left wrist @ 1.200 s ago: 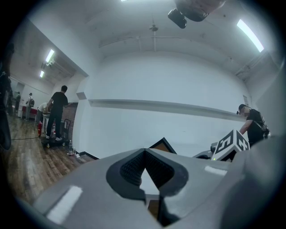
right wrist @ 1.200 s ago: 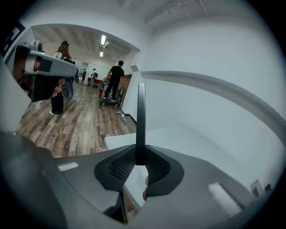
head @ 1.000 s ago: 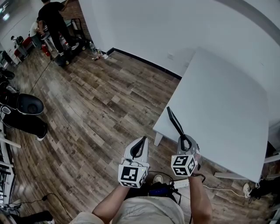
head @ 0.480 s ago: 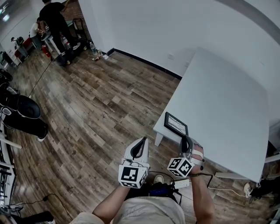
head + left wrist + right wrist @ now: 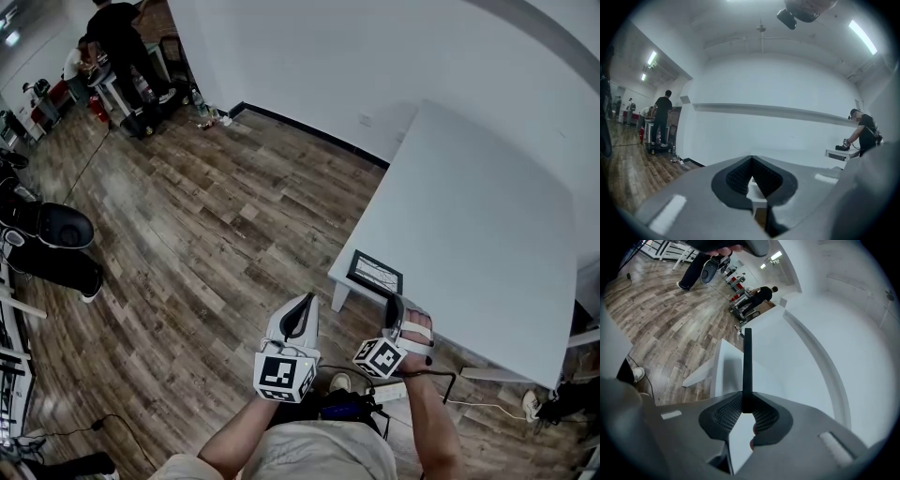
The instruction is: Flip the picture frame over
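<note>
On table corner | right tongs grip frame | left tongs closed | person seemingly distant

Matt picture frame, wood-plank floor

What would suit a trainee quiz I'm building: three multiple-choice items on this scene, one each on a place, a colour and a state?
1. Where is the frame? A) at a corner of the table B) mid-table C) at its far edge
2. The table's colour? A) brown B) white C) black
3. The right gripper is: A) open, empty B) shut on nothing C) shut on the frame

1A, the head view shows it by the near corner; 2B, its top is plain white; 3C, its pads pinch the frame's edge.
</note>
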The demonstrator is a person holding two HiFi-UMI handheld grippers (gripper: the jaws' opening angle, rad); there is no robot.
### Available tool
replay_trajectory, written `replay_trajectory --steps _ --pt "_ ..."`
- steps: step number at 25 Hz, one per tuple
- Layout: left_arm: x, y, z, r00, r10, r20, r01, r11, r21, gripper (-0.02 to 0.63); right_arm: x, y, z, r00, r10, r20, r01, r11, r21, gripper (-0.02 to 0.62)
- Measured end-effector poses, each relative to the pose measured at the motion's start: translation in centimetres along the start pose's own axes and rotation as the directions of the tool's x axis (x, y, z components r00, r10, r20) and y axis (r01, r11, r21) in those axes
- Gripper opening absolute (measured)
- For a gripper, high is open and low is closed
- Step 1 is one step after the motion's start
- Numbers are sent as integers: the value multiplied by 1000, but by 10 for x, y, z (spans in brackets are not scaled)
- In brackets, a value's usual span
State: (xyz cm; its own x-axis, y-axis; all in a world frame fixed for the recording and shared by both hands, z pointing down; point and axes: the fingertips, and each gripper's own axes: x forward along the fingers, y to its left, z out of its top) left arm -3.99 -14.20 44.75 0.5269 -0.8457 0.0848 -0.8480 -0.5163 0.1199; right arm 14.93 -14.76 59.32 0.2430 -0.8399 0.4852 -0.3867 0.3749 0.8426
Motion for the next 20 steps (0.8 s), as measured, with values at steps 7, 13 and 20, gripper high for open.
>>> replay_trajectory --steps 7,13,20 --pt "-2 1 -6 1000 3 -7 -3 1000 -1 2 5 17 -1 1000 5 -30 -7 998 -69 87" --pt "-1 -1 -9 1000 3 -21 -3 1000 0 2 8 25 -1 999 21 -39 -26 994 -109 92" --pt "-6 -1 -11 1000 5 -21 -5 1000 -5 2 10 43 -4 996 50 -67 -60 986 -156 97"
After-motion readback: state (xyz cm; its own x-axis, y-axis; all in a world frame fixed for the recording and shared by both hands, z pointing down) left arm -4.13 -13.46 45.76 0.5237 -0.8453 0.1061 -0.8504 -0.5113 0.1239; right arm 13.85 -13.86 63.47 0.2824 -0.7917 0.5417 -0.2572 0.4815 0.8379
